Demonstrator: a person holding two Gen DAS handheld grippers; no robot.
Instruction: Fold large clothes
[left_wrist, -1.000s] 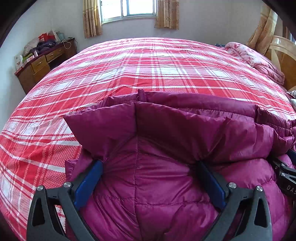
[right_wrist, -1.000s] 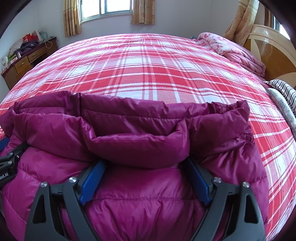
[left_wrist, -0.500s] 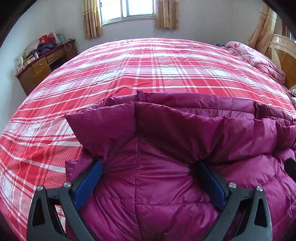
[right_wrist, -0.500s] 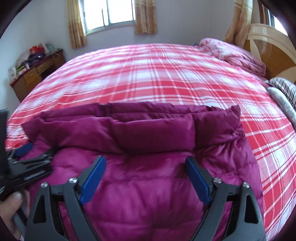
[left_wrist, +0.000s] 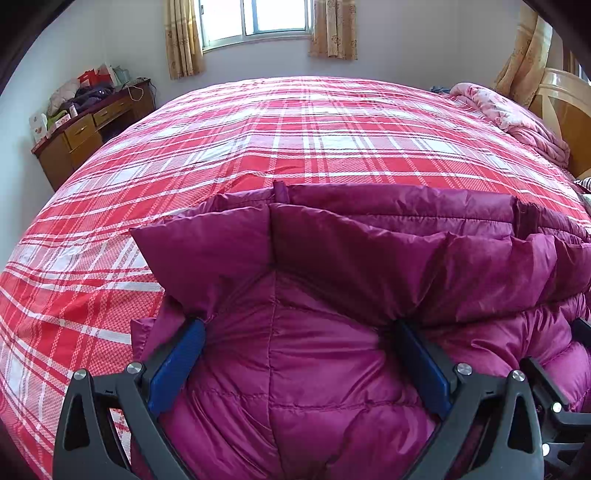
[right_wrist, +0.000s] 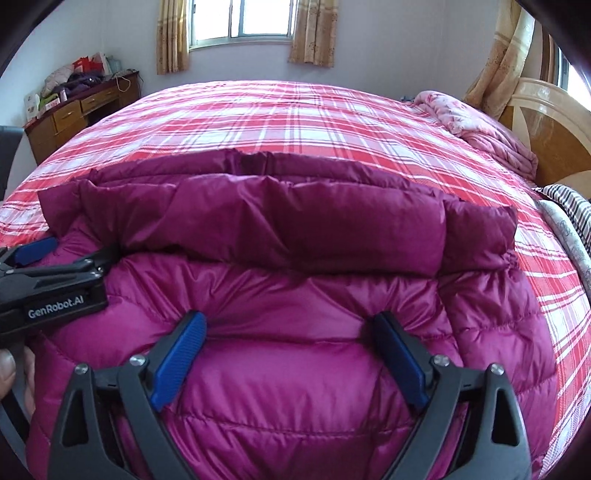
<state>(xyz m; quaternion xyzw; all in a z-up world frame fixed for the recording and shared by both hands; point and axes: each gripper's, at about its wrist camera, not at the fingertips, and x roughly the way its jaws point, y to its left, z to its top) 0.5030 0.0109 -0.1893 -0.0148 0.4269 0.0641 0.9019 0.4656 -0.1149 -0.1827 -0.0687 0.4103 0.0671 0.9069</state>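
Note:
A magenta quilted down jacket (left_wrist: 332, 350) lies on the red plaid bed (left_wrist: 295, 140), its upper part folded over into a thick band; it also shows in the right wrist view (right_wrist: 295, 369). My left gripper (left_wrist: 295, 325) is open, its blue fingertips tucked under the edge of the folded band. My right gripper (right_wrist: 288, 321) is open, hovering over the jacket's lower panel just short of the fold. The left gripper (right_wrist: 55, 258) appears at the left of the right wrist view, with the person's hand behind it.
A pink floral quilt (left_wrist: 517, 118) is bunched at the bed's far right by the wooden headboard (right_wrist: 546, 129). A striped cloth (right_wrist: 569, 206) lies at the right edge. A cluttered wooden desk (left_wrist: 85, 125) stands at the far left wall.
My right gripper has pulled back out from under the folded band and risen, leaving the fold lying flat. My left gripper has stayed under the fold's edge.

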